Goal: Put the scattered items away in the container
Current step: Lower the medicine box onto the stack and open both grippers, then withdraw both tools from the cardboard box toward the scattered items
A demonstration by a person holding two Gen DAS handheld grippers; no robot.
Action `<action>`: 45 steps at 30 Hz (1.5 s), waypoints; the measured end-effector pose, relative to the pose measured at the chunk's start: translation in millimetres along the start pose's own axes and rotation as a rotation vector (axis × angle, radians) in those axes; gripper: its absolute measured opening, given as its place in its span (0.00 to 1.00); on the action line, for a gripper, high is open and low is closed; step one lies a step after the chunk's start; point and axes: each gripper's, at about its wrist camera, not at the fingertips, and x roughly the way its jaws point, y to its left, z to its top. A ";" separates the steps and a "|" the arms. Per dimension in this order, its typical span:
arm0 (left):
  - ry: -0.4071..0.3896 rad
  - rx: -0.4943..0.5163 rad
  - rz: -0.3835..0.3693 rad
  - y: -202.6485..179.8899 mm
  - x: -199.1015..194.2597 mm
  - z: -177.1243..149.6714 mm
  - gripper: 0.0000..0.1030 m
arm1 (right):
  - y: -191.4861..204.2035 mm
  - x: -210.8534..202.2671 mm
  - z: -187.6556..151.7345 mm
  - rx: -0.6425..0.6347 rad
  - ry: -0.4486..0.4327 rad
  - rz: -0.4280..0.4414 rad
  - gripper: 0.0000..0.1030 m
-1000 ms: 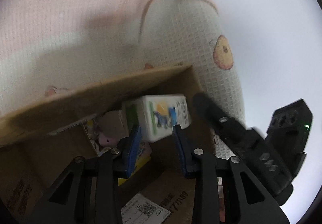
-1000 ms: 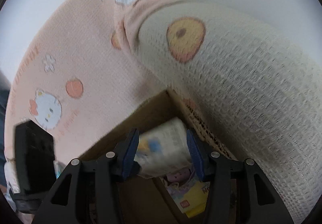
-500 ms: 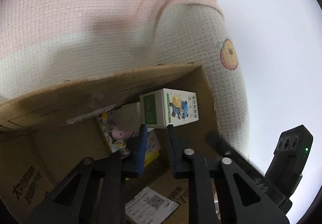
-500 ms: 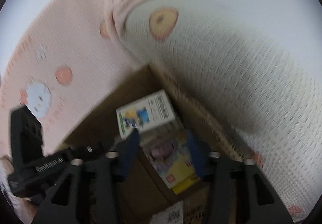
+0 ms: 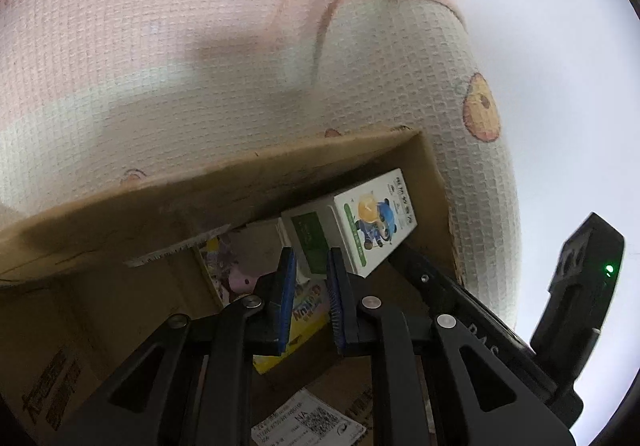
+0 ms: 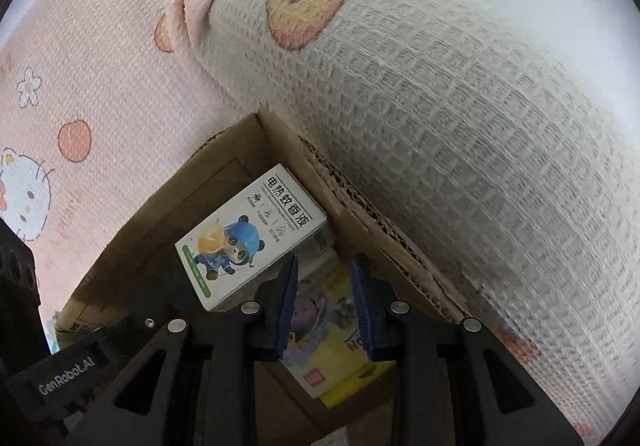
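Right wrist: white carton [image 6: 252, 234] (cartoon panda) in box [image 6: 360, 205].

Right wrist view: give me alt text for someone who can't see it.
A white carton with a cartoon panda lies loose in a cardboard box, atop a yellow packet. The right gripper hangs above, holding nothing, jaws nearly closed; patterned pink and cream cloth surrounds the box.

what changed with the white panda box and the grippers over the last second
The white panda box, a second ago between both grippers' pads, has been let go and now lies inside the cardboard box. The left gripper and right gripper have just been closing, with nothing between their pads. The yellow packet stayed put.
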 end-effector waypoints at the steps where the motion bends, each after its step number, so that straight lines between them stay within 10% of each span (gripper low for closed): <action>1: -0.001 -0.002 0.002 0.7 -0.4 0.1 0.16 | 3.1 -0.6 0.2 -0.023 -0.004 -0.005 0.24; 13: -0.092 0.132 0.099 -17.9 -68.9 -29.4 0.26 | -10.5 -68.8 -37.5 0.033 -0.003 0.089 0.26; 23: -0.242 0.261 0.145 -20.0 -169.3 -114.6 0.44 | 10.6 -169.2 -119.5 -0.020 -0.186 0.192 0.47; 31: -0.370 0.327 0.221 30.9 -230.5 -198.2 0.48 | 37.8 -166.2 -226.4 -0.048 -0.208 0.421 0.47; 45: -0.350 0.109 0.321 195.5 -277.8 -273.3 0.49 | 165.0 -134.0 -300.1 -0.287 -0.143 0.392 0.47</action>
